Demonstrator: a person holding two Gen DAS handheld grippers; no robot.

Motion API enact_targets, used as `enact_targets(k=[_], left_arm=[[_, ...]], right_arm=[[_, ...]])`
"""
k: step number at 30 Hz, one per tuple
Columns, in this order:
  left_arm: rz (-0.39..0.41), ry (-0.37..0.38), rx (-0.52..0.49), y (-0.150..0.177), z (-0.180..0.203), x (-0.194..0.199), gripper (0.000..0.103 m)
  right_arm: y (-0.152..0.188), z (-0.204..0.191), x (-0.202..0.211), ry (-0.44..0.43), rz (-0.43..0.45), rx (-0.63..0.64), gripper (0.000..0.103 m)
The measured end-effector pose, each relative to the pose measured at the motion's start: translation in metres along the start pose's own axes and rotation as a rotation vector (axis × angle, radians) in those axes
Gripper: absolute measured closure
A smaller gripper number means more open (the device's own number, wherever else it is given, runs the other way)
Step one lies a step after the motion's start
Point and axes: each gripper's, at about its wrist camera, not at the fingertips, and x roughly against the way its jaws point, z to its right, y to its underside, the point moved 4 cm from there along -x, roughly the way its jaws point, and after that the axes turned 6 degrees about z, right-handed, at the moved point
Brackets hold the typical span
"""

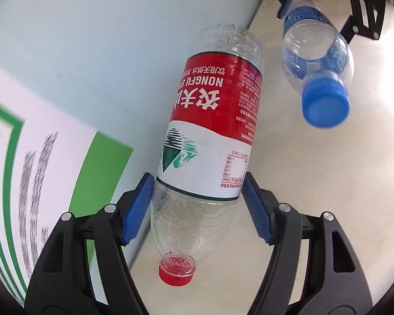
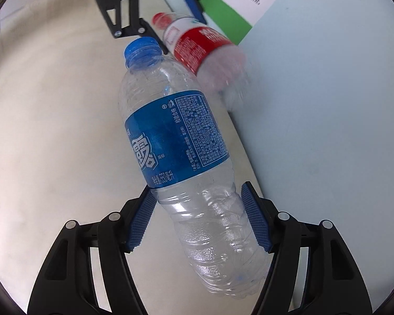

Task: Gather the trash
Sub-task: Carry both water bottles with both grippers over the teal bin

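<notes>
While both bottles are hanging clear above the cream floor beside the pale wall, the left gripper [image 1: 198, 207] is clamping the red-labelled bottle [image 1: 212, 131] and the right gripper [image 2: 199, 216] the blue-labelled bottle [image 2: 176, 136], so carrying them to a bin, none in view, is likely coming next.

Both views are bright and evenly lit, with soft daylight and no hard shadows. In the left wrist view a glare patch washes out the cream surface [image 1: 375, 84] at the right edge. The clear plastic bottle with the red and white label [image 1: 210, 136] is sharp there, but the green-striped white sign [image 1: 39, 173] at the left is smeared by motion blur. In the right wrist view the clear plastic bottle with the blue label [image 2: 181, 141] is crisp, while the red-labelled bottle behind it is blurred at its base. Fisheye distortion bends straight lines, and dark vignetting rims every corner.
</notes>
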Motion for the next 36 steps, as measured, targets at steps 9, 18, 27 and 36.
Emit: enact_targets(k=[9,18,27,36], left_arm=[[-0.039,-0.089,0.140,0.043,0.009,0.092,0.037],[-0.123,-0.272,0.301,0.126,0.004,0.217,0.037],[-0.277,-0.448,0.563,0.263,0.028,0.328,0.037],[-0.408,-0.591,0.805,0.387,0.111,0.459,0.036]], right_arm=[[-0.040,-0.025,0.059,-0.007,0.065,-0.009,0.036],[-0.151,-0.091,0.089,-0.074,0.205,0.154,0.036],[-0.262,-0.206,0.083,-0.260,0.355,0.268,0.036],[-0.343,-0.358,0.114,-0.474,0.412,0.401,0.036]])
